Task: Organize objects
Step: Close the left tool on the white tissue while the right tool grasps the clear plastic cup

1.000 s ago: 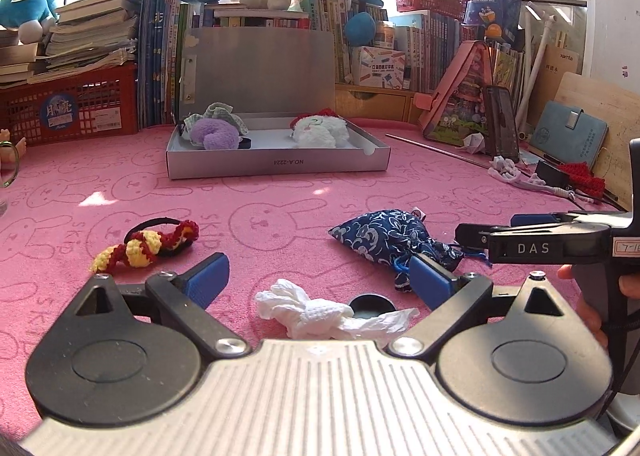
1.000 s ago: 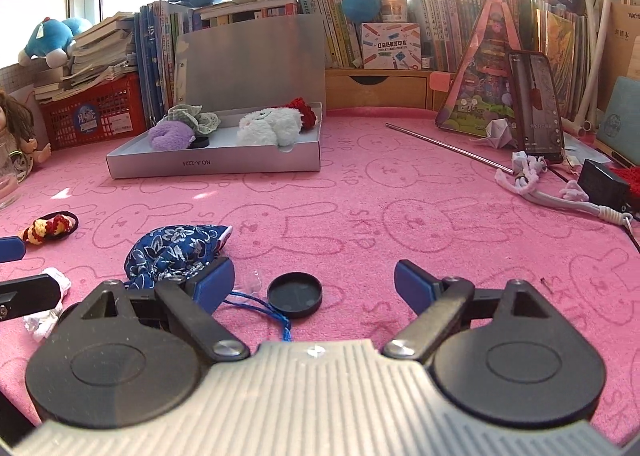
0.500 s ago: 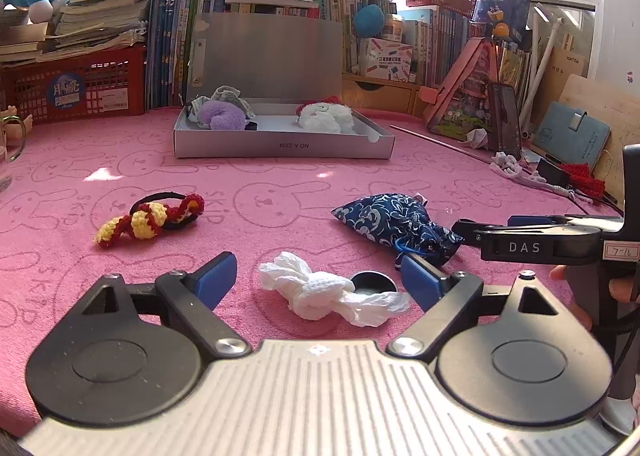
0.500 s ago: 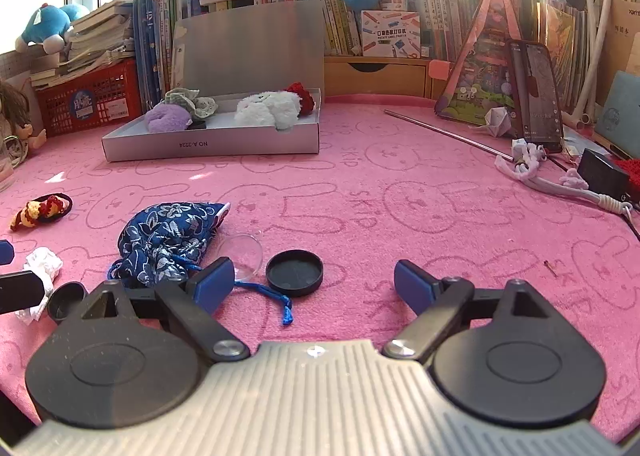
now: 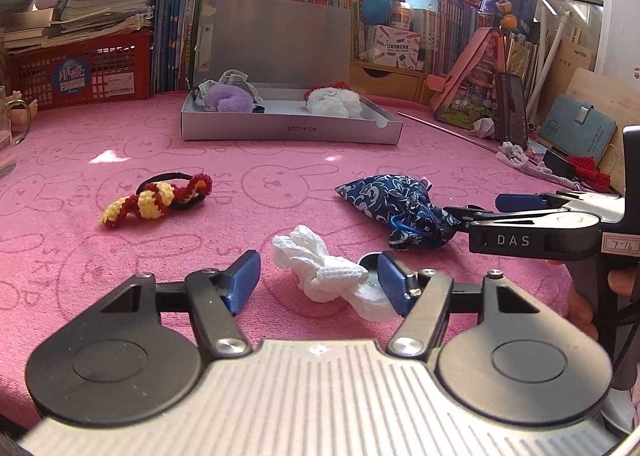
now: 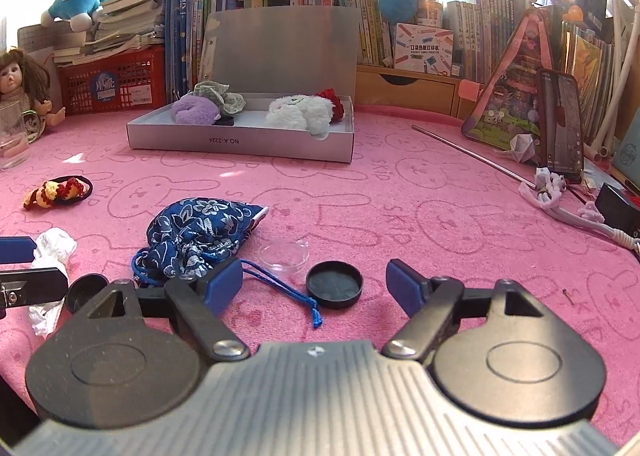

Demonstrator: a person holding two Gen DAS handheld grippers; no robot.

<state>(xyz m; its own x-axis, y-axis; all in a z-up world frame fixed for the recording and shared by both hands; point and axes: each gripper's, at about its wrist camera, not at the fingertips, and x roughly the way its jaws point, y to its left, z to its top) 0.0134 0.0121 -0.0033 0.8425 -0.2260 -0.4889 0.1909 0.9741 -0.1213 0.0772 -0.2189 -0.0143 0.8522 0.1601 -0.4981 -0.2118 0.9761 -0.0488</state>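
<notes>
Closing left gripper (image 5: 318, 282) around white tissue (image 5: 324, 272), right gripper (image 6: 314, 282) closing, "DAS", box (image 5: 290, 131) "NO.A-2224"

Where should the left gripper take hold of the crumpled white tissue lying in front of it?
Probably at the knotted middle of the white tissue, its bulkiest part, coming straight on and low along the pink cloth. The wad lies crosswise between the closing jaws of the left gripper, its thin tail already by the right finger.

Pink bunny-print cloth (image 6: 400, 215) carries grey box (image 6: 240, 143), blue pouch (image 6: 200, 228), black lid (image 6: 334, 284), tissue (image 5: 324, 276).
</notes>
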